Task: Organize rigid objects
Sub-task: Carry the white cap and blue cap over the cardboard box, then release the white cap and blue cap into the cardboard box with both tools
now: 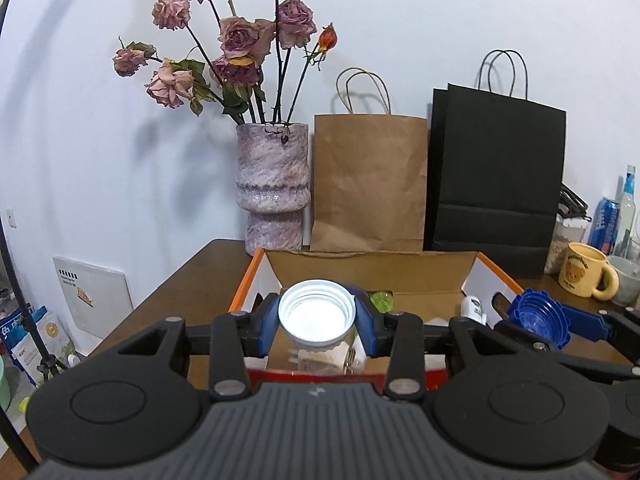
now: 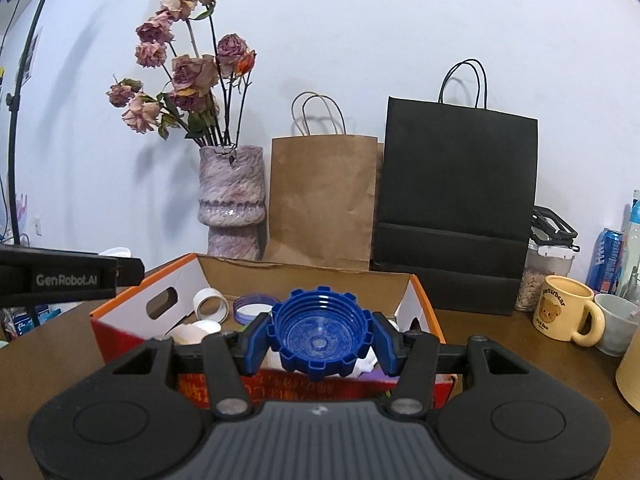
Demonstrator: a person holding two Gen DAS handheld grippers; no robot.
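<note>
Background: marbled purple vase (image 2: 232, 204) with dried roses (image 2: 188, 68) at the back of the brown table (image 2: 520, 360), brown paper bag (image 2: 322, 200) just beside it, black paper bag (image 2: 456, 208) next along. Far right: yellow bear mug (image 2: 566, 308), grey cup (image 2: 618, 324) touching it, blue can (image 2: 606, 260), clear lidded container (image 2: 548, 268). White wall (image 2: 400, 20) behind.

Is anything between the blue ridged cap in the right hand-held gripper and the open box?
Nothing visible: the blue ridged plastic cap hangs above the open-topped orange-edged cardboard box, whose flaps are folded back.
</note>
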